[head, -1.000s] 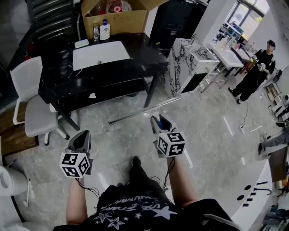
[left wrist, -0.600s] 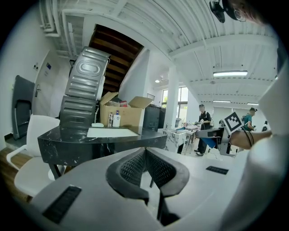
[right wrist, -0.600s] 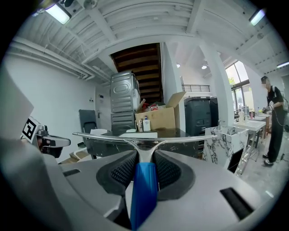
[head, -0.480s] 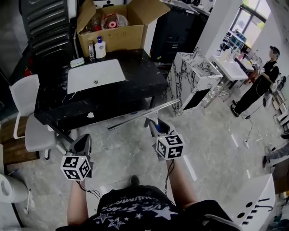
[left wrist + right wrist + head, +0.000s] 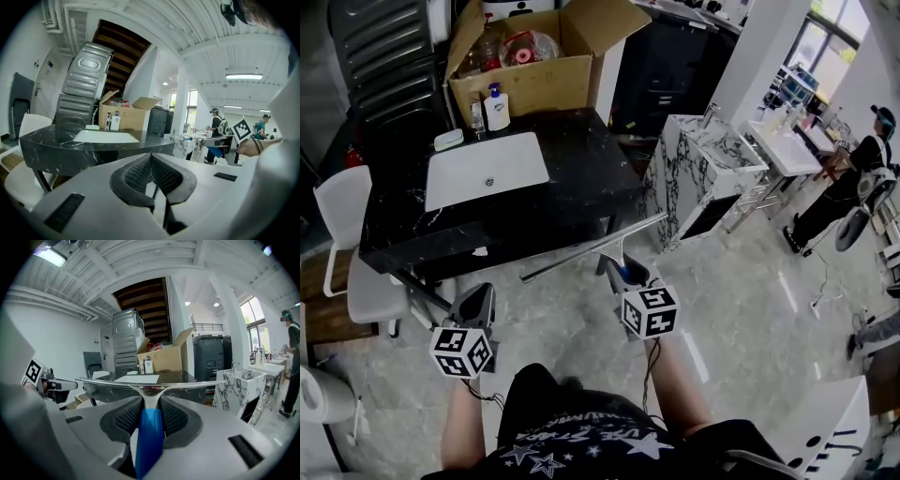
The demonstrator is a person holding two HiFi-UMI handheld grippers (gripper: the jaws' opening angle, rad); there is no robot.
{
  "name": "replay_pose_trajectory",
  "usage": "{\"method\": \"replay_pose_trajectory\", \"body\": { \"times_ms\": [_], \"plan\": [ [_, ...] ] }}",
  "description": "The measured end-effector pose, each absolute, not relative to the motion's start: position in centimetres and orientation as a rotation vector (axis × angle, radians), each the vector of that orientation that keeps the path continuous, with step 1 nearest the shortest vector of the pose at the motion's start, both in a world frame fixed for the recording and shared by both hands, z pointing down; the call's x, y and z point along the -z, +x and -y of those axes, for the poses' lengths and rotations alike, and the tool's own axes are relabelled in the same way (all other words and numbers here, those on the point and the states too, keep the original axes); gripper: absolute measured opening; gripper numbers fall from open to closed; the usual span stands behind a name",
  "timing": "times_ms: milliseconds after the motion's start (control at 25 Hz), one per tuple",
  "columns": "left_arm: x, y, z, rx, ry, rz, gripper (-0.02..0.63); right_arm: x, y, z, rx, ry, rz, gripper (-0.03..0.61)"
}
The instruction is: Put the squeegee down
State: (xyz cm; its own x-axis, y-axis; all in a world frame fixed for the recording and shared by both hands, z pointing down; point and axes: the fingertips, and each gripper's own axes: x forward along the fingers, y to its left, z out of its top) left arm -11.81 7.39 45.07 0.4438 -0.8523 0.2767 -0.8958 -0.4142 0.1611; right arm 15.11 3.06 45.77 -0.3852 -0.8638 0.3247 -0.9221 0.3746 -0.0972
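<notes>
The squeegee (image 5: 591, 250) has a blue handle (image 5: 149, 437) and a long metal blade (image 5: 150, 384). My right gripper (image 5: 625, 270) is shut on that handle and carries it level, with the blade crosswise just short of the black marble table (image 5: 572, 173). My left gripper (image 5: 475, 304) hangs to the left over the floor. In the left gripper view its pads meet at the tips with nothing between them (image 5: 151, 161). The table carries an inset white sink (image 5: 486, 171).
A cardboard box (image 5: 534, 52) and a soap bottle (image 5: 496, 109) stand at the table's far edge. A white chair (image 5: 352, 244) is at the left. A marble vanity unit (image 5: 705, 159) stands to the right. A person (image 5: 853, 187) is at the far right.
Both grippers and I have moved forward toward the black table, which now lies closer. The squeegee stays in the right gripper's hold, its blade nearer the table edge.
</notes>
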Motion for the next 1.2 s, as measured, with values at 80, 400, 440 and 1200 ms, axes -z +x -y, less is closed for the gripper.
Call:
{"method": "replay_pose_trajectory", "body": {
  "times_ms": [80,400,440,1200],
  "plan": [
    [-45.4,-11.7,-6.7,-0.236,2.412,1.501,0.02,-46.2,15.1,-2.4,-0.399,1.586,2.417,0.138],
    [-47.0,-12.7,-0.6,-0.228,2.404,1.475,0.02,-47.7,14.4,2.8,-0.41,1.577,2.388,0.138],
    [-47.1,-12.9,0.6,-0.225,2.409,1.471,0.02,-47.7,14.2,3.9,-0.402,1.573,2.383,0.138],
    [-46.8,-17.9,27.4,-0.209,2.471,1.408,0.02,-47.8,8.9,28.9,-0.365,1.569,2.31,0.138]
  ]
}}
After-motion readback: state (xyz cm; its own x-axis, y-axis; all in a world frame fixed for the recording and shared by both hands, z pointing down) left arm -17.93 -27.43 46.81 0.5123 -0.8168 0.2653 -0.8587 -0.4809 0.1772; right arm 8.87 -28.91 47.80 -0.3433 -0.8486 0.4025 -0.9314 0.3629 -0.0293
